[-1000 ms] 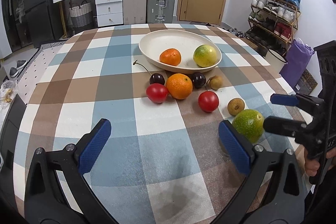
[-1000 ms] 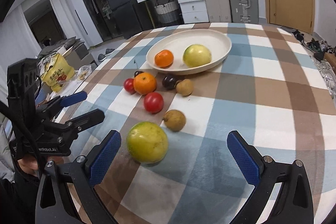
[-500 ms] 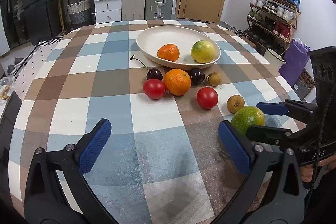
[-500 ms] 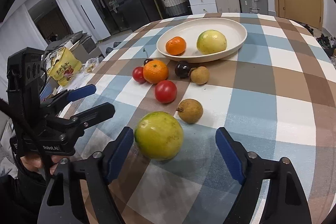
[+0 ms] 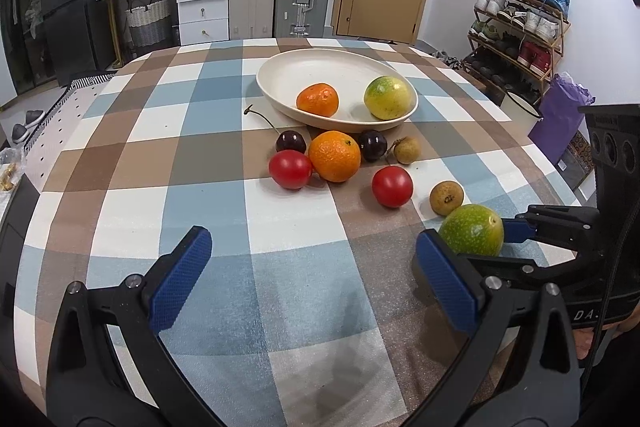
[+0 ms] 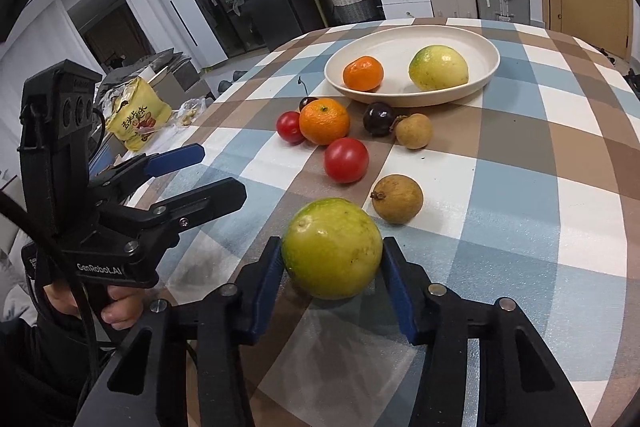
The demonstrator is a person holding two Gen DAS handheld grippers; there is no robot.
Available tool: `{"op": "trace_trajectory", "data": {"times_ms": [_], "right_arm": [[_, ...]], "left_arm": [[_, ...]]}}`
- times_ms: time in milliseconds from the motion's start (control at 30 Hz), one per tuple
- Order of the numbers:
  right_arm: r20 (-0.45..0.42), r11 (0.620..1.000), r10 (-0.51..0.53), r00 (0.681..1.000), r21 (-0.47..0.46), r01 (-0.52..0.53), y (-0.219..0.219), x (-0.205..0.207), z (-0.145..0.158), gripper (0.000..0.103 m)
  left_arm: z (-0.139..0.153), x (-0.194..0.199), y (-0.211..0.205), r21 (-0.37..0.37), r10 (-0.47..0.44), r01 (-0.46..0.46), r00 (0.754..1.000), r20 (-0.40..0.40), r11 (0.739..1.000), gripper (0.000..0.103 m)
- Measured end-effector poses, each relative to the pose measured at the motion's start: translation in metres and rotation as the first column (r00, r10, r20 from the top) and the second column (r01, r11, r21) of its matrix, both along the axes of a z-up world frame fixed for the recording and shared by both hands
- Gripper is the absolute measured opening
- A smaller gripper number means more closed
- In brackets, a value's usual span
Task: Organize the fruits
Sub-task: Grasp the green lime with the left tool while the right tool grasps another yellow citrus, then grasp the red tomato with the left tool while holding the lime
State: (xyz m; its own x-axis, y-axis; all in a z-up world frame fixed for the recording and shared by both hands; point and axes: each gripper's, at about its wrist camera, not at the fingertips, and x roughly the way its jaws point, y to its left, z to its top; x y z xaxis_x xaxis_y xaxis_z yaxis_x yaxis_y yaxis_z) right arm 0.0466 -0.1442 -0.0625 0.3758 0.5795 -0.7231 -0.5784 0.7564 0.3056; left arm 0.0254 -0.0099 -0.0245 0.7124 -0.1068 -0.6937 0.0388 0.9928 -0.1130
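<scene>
Left wrist view first: my left tongs (image 5: 310, 277) hang open over the checked table (image 5: 132, 163), blue pads wide apart with only cloth between them. Beyond them a cream bowl (image 5: 288, 75) holds a mandarin (image 5: 317, 100) and a yellow-green fruit (image 5: 387, 97). In front of the bowl lie two dark cherries (image 5: 291, 141), an orange (image 5: 334, 156), two red tomatoes (image 5: 392, 186) and two brown longans (image 5: 446, 197). At the right edge of this view my right tongs (image 5: 486, 241) reach in around a green fruit (image 5: 472, 230) that sits on the table near the closer longan. Right wrist view next: the green fruit (image 6: 332, 248) fills the gap between my right tongs (image 6: 332, 267), whose jaws are closing; both blue pads lie against its sides, and its underside rests on the cloth. The nearer longan (image 6: 397, 199) is just beyond it, then a tomato (image 6: 346, 160), the orange (image 6: 324, 121) and the bowl (image 6: 476, 41) with its two fruits. On the left, my left tongs (image 6: 212, 173) are held in a hand (image 6: 116, 311), jaws parted and holding nothing.
</scene>
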Motion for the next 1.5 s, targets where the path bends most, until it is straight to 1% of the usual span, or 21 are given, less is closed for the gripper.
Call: {"op": "trace_trajectory", "data": {"times_ms": [267, 433, 567, 633, 700, 800, 900, 1000, 1067, 1133, 1200, 1267, 1333, 1400, 1467, 1500], "right_arm": [[0.044, 1.0, 0.006, 0.999, 0.021, -0.007, -0.005, -0.005, 0.01, 0.049], [0.066, 0.999, -0.019, 0.998, 0.033, 0.017, -0.017, -0.003, 0.02, 0.049], [0.085, 0.998, -0.049, 0.995, 0.048, 0.045, -0.029, 0.0, 0.029, 0.049], [0.088, 0.997, -0.064, 0.994, 0.05, 0.06, -0.035, 0.002, 0.031, 0.049], [0.09, 0.996, -0.079, 0.993, 0.054, 0.075, -0.04, 0.003, 0.033, 0.049], [0.091, 0.994, -0.102, 0.991, 0.057, 0.097, -0.048, 0.006, 0.035, 0.049], [0.088, 0.991, -0.125, 0.988, 0.058, 0.12, -0.057, 0.01, 0.035, 0.049], [0.083, 0.989, -0.14, 0.987, 0.062, 0.135, -0.064, 0.011, 0.036, 0.049], [0.082, 0.988, -0.146, 0.986, 0.063, 0.141, -0.067, 0.012, 0.036, 0.049], [0.078, 0.987, -0.151, 0.985, 0.057, 0.147, -0.069, 0.014, 0.035, 0.049], [0.075, 0.987, -0.158, 0.985, 0.053, 0.154, -0.071, 0.015, 0.034, 0.049], [0.07, 0.986, -0.162, 0.984, 0.053, 0.158, -0.073, 0.015, 0.033, 0.049], [0.066, 0.986, -0.163, 0.984, 0.053, 0.16, -0.074, 0.016, 0.032, 0.049], [0.064, 0.985, -0.169, 0.984, 0.051, 0.166, -0.076, 0.017, 0.031, 0.049], [0.06, 0.984, -0.172, 0.983, 0.049, 0.169, -0.077, 0.018, 0.031, 0.049], [0.06, 0.984, -0.174, 0.983, 0.049, 0.171, -0.077, 0.019, 0.03, 0.049]], "left_arm": [[-0.002, 0.005, -0.003, -0.011, -0.004, 0.004, 1.0, -0.011, 1.0, 0.102], [-0.006, 0.012, -0.009, -0.006, 0.001, -0.001, 1.0, -0.023, 1.0, 0.101], [-0.008, 0.019, -0.015, -0.028, -0.018, 0.018, 0.999, -0.028, 0.999, 0.101], [-0.01, 0.024, -0.02, -0.027, -0.026, 0.025, 0.999, -0.04, 0.999, 0.098], [-0.013, 0.03, -0.025, -0.036, -0.038, 0.036, 0.998, -0.057, 0.999, 0.091], [-0.019, 0.041, -0.031, -0.046, -0.046, 0.042, 0.995, -0.088, 0.998, 0.077], [-0.022, 0.049, -0.039, -0.056, -0.066, 0.061, 0.992, -0.105, 0.997, 0.069], [-0.023, 0.056, -0.047, -0.049, -0.083, 0.078, 0.99, -0.11, 0.996, 0.062], [-0.024, 0.06, -0.053, -0.038, -0.089, 0.085, 0.989, -0.114, 0.996, 0.061], [-0.025, 0.065, -0.057, -0.02, -0.085, 0.083, 0.989, -0.121, 0.996, 0.058], [-0.025, 0.069, -0.061, -0.012, -0.088, 0.087, 0.989, -0.121, 0.996, 0.052], [-0.025, 0.072, -0.065, -0.002, -0.096, 0.096, 0.988, -0.122, 0.995, 0.051], [-0.025, 0.075, -0.068, 0.012, -0.099, 0.101, 0.987, -0.123, 0.995, 0.047], [-0.025, 0.077, -0.071, 0.014, -0.11, 0.112, 0.986, -0.122, 0.994, 0.04], [-0.025, 0.078, -0.073, 0.018, -0.112, 0.115, 0.986, -0.121, 0.993, 0.038], [-0.024, 0.078, -0.073, 0.017, -0.113, 0.116, 0.986, -0.121, 0.993, 0.033]]}}
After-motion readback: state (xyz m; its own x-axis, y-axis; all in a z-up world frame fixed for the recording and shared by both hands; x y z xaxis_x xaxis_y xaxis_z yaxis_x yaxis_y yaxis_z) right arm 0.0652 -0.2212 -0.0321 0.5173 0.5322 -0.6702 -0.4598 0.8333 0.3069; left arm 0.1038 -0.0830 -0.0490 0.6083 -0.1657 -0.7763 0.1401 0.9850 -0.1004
